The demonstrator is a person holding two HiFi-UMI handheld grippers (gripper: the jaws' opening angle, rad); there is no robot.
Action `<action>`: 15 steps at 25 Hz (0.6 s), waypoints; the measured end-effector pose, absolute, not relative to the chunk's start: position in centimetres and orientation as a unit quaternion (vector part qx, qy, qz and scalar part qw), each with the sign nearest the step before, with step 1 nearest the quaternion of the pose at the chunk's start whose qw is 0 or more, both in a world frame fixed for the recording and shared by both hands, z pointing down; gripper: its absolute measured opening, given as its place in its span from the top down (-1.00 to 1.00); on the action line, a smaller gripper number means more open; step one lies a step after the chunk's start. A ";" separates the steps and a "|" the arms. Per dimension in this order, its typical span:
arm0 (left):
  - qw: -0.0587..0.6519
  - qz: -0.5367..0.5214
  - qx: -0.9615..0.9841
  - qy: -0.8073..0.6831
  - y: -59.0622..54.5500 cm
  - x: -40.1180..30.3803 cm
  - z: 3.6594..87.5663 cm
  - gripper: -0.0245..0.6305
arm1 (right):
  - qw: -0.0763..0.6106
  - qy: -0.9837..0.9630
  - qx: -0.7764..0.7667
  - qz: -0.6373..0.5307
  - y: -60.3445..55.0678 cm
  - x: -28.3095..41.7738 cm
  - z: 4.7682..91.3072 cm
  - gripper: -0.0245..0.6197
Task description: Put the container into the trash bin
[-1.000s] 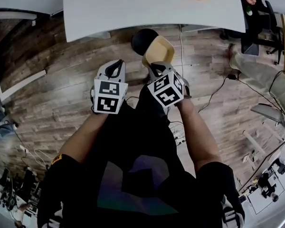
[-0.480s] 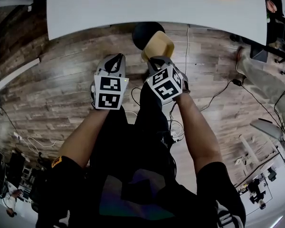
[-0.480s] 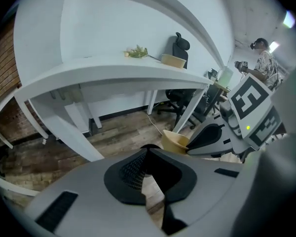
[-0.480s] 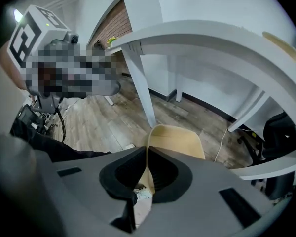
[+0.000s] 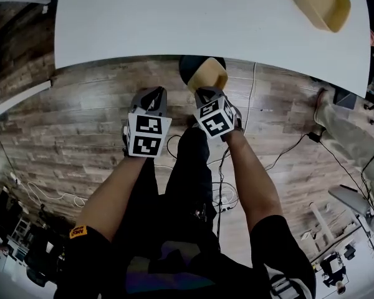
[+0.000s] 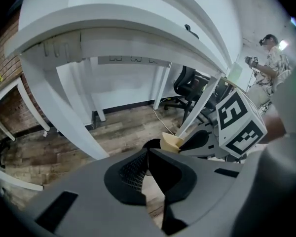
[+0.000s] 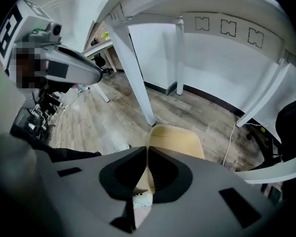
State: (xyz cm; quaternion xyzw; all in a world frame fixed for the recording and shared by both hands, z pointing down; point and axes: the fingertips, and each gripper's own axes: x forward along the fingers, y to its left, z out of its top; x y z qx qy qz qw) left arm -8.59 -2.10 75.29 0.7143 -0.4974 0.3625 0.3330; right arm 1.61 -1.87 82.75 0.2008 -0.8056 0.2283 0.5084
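Observation:
A tan container (image 5: 207, 74) hangs tilted over the mouth of a round black trash bin (image 5: 192, 66) that stands on the floor at the table's edge. My right gripper (image 5: 206, 92) is shut on the container's near rim. In the right gripper view the tan container (image 7: 178, 140) fills the space just past the right gripper (image 7: 147, 149), whose jaws pinch its wall. My left gripper (image 5: 151, 94) hovers beside it, shut and empty. The left gripper view shows the left gripper (image 6: 147, 152), the container (image 6: 173, 142) and the bin (image 6: 152, 144) behind it.
A white table (image 5: 174, 23) spans the top, with a second yellow container (image 5: 320, 2) on its far right. White table legs (image 7: 138, 73) stand near the bin. Cables (image 5: 280, 148) trail over the wooden floor. A person's legs (image 5: 346, 129) show at right.
Both grippers and the held container have moved forward to the table's edge. The container now covers more of the bin's mouth. More of the tabletop has come into view.

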 end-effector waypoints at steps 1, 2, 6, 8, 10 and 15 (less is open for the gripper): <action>0.334 0.359 0.715 -0.498 -2.4 -8.6 75.9 0.89 | 0.509 -0.805 0.201 0.229 -2.3 1.4 83.3 0.83; 0.335 0.358 0.715 -0.499 -2.7 -8.8 76.4 0.89 | 0.509 -0.805 0.201 0.228 -2.7 1.2 83.8 0.83; 0.346 0.360 0.705 -0.504 -3.2 -9.4 78.5 0.89 | 0.513 -0.805 0.191 0.229 -3.8 0.8 85.8 0.82; 0.349 0.362 0.701 -0.505 -3.3 -9.5 79.2 0.89 | 0.515 -0.804 0.187 0.232 -4.1 0.7 86.9 0.82; 0.351 0.363 0.699 -0.506 -3.3 -9.6 79.7 0.89 | 0.519 -0.801 0.184 0.235 -4.6 0.8 88.3 0.82; 0.360 0.360 0.691 -0.513 -3.1 -9.9 80.6 0.89 | 0.529 -0.791 0.187 0.242 -5.7 1.3 91.4 0.81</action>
